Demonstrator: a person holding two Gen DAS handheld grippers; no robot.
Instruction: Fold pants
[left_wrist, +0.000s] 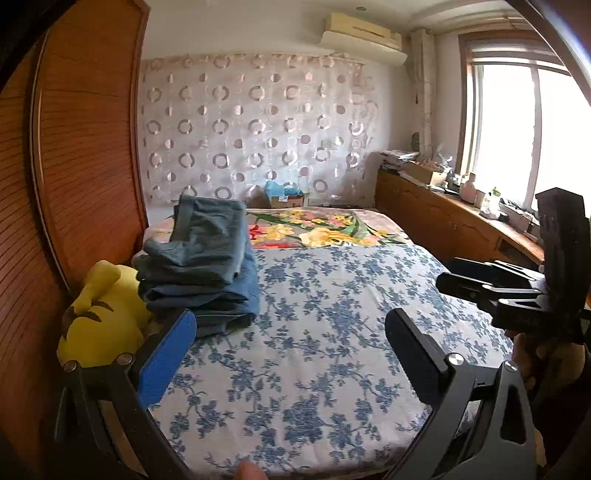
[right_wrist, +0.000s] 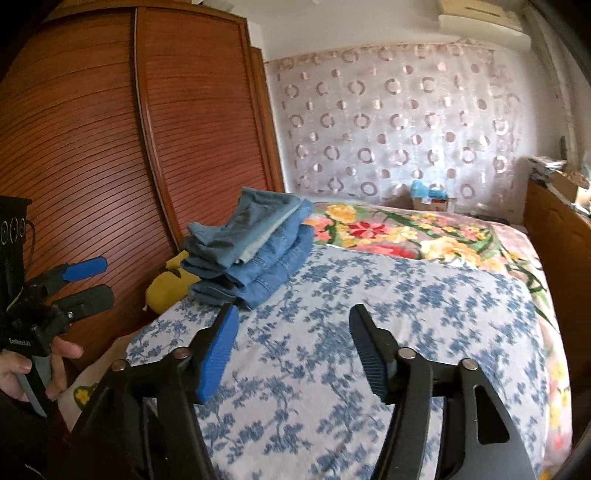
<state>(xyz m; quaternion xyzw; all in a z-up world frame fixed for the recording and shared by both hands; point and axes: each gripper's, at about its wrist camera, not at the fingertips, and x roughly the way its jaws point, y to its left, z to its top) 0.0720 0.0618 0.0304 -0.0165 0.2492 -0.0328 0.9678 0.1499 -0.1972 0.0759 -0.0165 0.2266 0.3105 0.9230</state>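
Wardrobe (right_wrist: 110, 147): at 9 o'clock, its slatted doors run along the bed's left edge.
Plush toy (left_wrist: 99, 317): yellow, wedged at that edge just beside the stack.
Pants (left_wrist: 203, 266): folded stack at 10 o'clock, near the left edge of the bed (left_wrist: 332, 332).
Left tool (left_wrist: 288, 354): fingers apart, empty — above open floral sheet.
Right tool (right_wrist: 295, 347): fingers apart, empty.

A lived-in home bedroom: a bed (left_wrist: 332, 332) with a blue-flowered sheet and a floral blanket (left_wrist: 325, 227) fills the room, with a louvred wooden wardrobe (right_wrist: 110, 147) beside it. A circle-patterned curtain (left_wrist: 255, 129) hangs behind, an air conditioner (left_wrist: 364, 38) sits high on the wall, and a cluttered cabinet (left_wrist: 443, 214) runs under the window (left_wrist: 517, 129). A yellow plush toy (left_wrist: 103, 317) lies by folded clothes (left_wrist: 207, 266).
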